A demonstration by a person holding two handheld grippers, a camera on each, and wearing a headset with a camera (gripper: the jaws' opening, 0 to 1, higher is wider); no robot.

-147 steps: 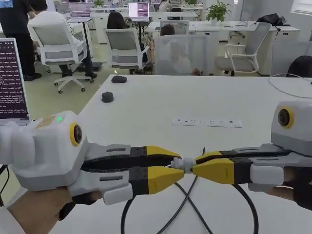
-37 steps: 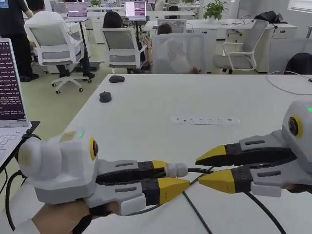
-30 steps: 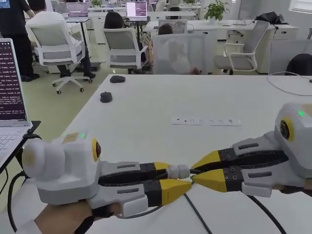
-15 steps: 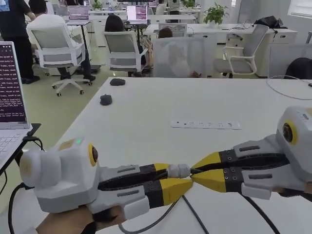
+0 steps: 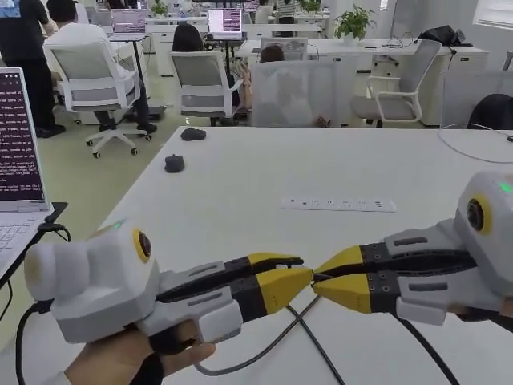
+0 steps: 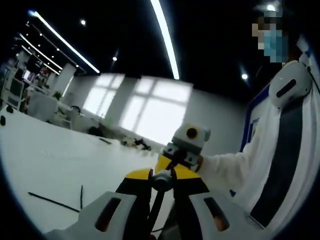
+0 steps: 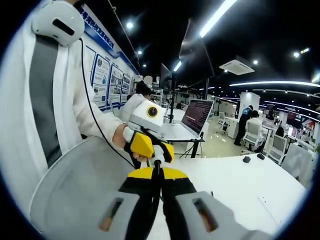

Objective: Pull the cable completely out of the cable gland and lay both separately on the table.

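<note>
The left gripper (image 5: 303, 269), held above the white table (image 5: 240, 192), pinches the small pale-grey plastic cable gland (image 6: 162, 180) between its yellow-tipped jaws. Tip to tip with it, the right gripper (image 5: 318, 275) is pressed together on the black round cable (image 7: 156, 170), which hangs down onto the table.

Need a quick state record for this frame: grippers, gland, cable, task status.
left gripper: shut on the cable gland
right gripper: shut on the cable, tip to tip with the left gripper
cable gland: held above the table, with the cable threaded in it
cable: slack crosses on the table below the grippers
task status: cable not yet out of the cable gland; neither laid down
</note>
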